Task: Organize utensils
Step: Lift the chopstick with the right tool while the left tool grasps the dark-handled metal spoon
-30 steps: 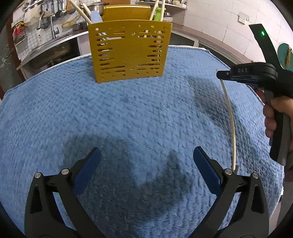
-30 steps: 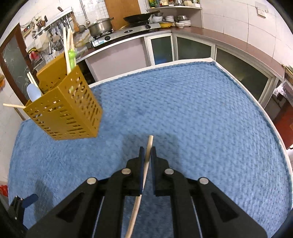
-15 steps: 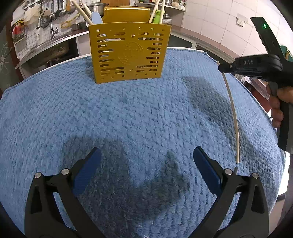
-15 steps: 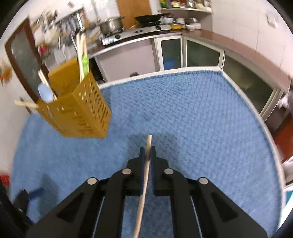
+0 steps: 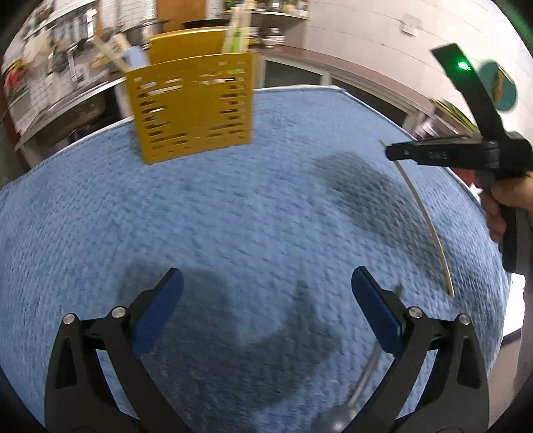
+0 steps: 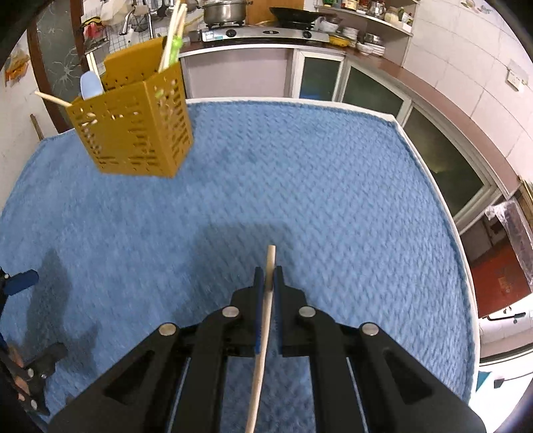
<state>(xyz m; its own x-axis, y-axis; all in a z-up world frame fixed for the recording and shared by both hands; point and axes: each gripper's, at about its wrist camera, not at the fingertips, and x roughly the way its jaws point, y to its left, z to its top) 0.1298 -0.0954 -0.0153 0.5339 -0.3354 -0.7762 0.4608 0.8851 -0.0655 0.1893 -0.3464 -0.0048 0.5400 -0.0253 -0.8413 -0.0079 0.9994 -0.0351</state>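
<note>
A yellow slotted utensil holder point(image 5: 191, 106) stands at the far side of the blue towel point(image 5: 233, 216); it also shows in the right wrist view point(image 6: 133, 133), holding chopsticks, a green utensil and a pale blue spoon point(image 6: 91, 86). My right gripper point(image 6: 269, 276) is shut on a pale chopstick point(image 6: 263, 319) and holds it above the towel; it shows at the right of the left wrist view point(image 5: 391, 153) with the chopstick point(image 5: 426, 219) hanging down. My left gripper point(image 5: 266, 286) is open and empty, low over the towel. A metal utensil point(image 5: 363, 376) lies on the towel under its right finger.
The blue towel point(image 6: 299, 183) covers the table, with its edge to the right and far side. Behind are kitchen cabinets point(image 6: 319, 76), a stove with a pot point(image 6: 226, 10) and a rack of hanging tools.
My right gripper has carried the chopstick higher and toward the holder. My left gripper has shifted, bringing a metal utensil into view under its right finger.
</note>
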